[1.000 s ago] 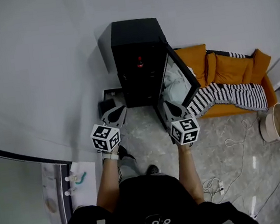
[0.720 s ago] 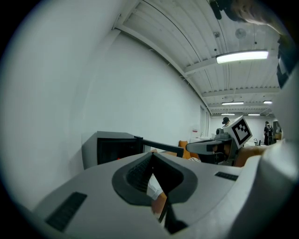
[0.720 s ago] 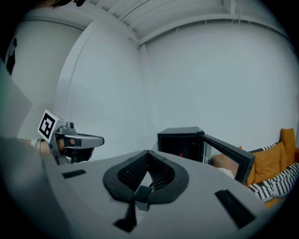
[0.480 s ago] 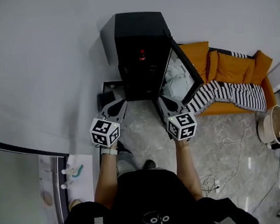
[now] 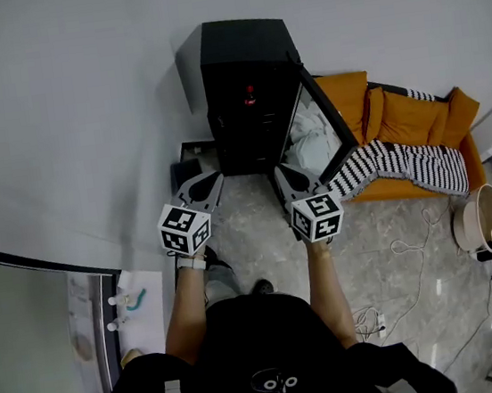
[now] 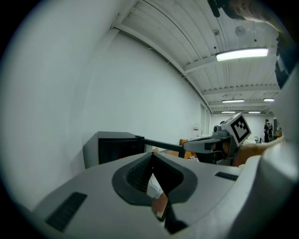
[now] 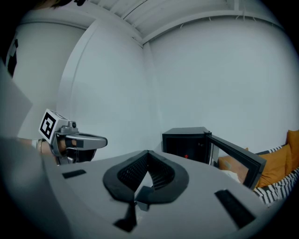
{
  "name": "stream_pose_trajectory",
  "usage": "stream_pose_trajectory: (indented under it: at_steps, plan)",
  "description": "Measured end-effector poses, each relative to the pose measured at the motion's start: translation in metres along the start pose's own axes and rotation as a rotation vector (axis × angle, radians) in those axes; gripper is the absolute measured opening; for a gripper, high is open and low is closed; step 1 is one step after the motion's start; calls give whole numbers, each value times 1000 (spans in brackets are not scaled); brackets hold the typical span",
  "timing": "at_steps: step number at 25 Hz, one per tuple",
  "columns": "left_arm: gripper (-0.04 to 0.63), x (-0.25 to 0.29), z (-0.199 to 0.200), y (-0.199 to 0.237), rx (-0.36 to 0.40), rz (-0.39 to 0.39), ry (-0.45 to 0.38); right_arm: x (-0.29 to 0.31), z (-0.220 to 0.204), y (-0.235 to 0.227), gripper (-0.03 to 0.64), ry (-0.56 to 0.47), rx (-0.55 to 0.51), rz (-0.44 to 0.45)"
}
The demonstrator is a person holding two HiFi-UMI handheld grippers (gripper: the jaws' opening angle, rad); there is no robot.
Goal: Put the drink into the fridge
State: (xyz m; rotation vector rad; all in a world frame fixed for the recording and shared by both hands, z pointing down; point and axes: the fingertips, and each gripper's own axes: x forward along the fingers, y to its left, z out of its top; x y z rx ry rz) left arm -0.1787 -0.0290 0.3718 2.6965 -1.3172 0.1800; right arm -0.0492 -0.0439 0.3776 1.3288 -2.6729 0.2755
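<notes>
Compared with one second ago, the right gripper (image 5: 281, 172) is found slightly more to the left, nearer to the left gripper (image 5: 212, 180), which is kept in the same place. The door (image 5: 322, 127) of the black fridge (image 5: 241, 57) is left open as before. Both grippers are held side by side just in front of the fridge and are pointed toward it. The jaws of each are closed together, and nothing is held between them. A small red thing (image 5: 250, 94) is seen inside the fridge, ahead of both grippers and apart from them; whether it is the drink cannot be told.
</notes>
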Motion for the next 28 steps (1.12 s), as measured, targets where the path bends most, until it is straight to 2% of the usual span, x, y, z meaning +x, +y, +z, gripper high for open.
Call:
stream_pose_trajectory:
  at_steps: [28]
  plan:
    - [6,3,-2,8,-14,11,-1,12,-5,-3,8,16,-15,20]
